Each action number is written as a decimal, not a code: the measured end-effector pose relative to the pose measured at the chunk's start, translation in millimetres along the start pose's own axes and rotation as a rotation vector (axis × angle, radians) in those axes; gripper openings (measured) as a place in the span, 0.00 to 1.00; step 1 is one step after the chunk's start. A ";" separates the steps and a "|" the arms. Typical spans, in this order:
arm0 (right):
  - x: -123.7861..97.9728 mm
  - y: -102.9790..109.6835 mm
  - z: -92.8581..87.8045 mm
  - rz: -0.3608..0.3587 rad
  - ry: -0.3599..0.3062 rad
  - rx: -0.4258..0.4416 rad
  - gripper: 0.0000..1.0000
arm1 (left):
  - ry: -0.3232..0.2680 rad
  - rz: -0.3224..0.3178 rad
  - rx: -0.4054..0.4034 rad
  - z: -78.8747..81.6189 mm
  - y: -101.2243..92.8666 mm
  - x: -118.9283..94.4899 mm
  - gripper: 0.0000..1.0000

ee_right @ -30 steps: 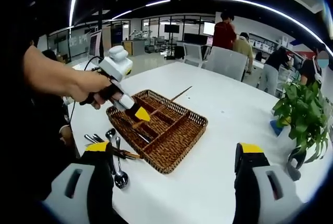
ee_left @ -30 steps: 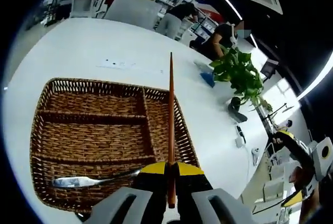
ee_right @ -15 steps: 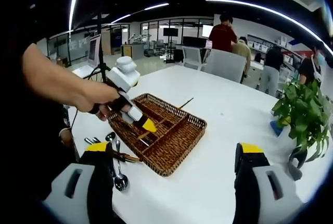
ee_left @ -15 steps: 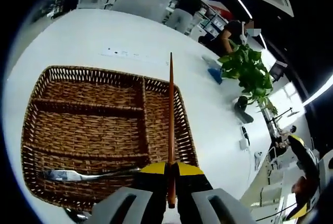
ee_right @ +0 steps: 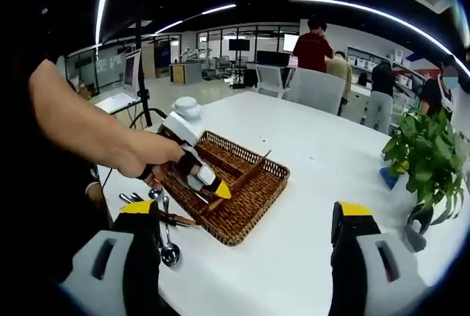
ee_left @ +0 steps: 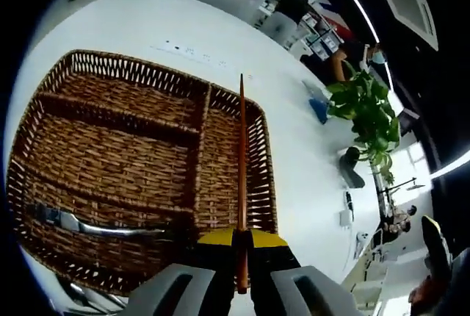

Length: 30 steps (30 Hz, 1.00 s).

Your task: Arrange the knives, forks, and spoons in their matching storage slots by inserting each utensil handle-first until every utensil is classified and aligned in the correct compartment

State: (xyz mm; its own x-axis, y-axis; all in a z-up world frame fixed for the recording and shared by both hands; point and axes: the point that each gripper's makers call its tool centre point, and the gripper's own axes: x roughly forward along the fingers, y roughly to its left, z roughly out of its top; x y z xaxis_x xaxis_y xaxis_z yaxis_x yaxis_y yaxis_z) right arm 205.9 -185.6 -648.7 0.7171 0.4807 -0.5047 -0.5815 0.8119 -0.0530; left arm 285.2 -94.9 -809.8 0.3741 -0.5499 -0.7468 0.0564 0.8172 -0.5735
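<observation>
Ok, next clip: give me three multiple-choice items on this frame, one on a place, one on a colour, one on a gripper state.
1. Where do the loose spoons lie?
A. on the table beside the wicker tray
B. in the tray
C. by the plant

2. What colour is the stick in the left gripper?
A. silver
B. reddish brown
C. white

3. How is the right gripper?
A. shut on a spoon
B. shut on a fork
C. open, holding nothing

Key: 1 A, they lie on the white tabletop outside the tray rim; 2 B, the shaft is reddish brown; 3 C, its jaws stand wide apart.

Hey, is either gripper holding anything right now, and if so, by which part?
The left gripper is shut on a long thin wooden stick, gripped at its near end; the rest points out over the wicker basket. The right gripper is open and holds nothing.
</observation>
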 end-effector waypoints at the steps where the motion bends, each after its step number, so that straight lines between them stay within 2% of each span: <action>1: -0.3 -0.1 -0.2 0.000 0.000 0.002 0.99 | 0.002 0.015 -0.004 -1.6 3.1 3.3 0.03; 5: -0.3 0.1 -2.1 0.002 0.006 0.002 0.99 | 0.023 0.043 -0.020 -10.1 9.4 17.3 0.03; 12: -3.6 -2.2 -5.8 0.001 0.011 0.011 0.99 | 0.029 0.058 -0.003 -13.4 8.8 26.0 0.03; 13: -4.2 -2.6 -6.8 -0.001 0.015 0.011 0.99 | 0.030 0.058 -0.010 -13.9 9.4 27.8 0.04; 14: -4.8 -3.4 -7.6 -0.004 0.017 0.011 0.99 | 0.040 0.054 -0.055 -16.6 7.6 30.2 0.04; 20: -7.0 -5.3 -9.4 -0.011 0.023 0.011 0.99 | 0.057 0.064 -0.081 -22.2 8.5 40.9 0.04; 23: -7.6 -6.3 -10.7 -0.015 0.025 0.013 0.99 | 0.060 0.080 -0.056 -23.8 8.6 45.0 0.04; 26: -8.8 -6.9 -10.8 -0.018 0.024 0.016 0.99 | 0.079 0.086 -0.070 -29.9 10.5 49.6 0.04; 28: -9.7 -7.4 -11.5 -0.021 0.024 0.015 0.99 | 0.063 0.103 -0.027 -26.8 11.3 50.0 0.04; 30: -10.8 -9.3 -14.1 -0.026 0.027 0.020 0.99 | 0.061 0.102 -0.029 -26.6 11.1 49.5 0.04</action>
State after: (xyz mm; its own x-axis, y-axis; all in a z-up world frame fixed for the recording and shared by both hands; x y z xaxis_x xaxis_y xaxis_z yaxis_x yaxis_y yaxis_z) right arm 198.1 -203.0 -654.9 0.7210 0.4510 -0.5261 -0.5553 0.8302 -0.0493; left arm 279.7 -117.6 -862.2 0.3194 -0.4739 -0.8206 -0.0061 0.8649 -0.5019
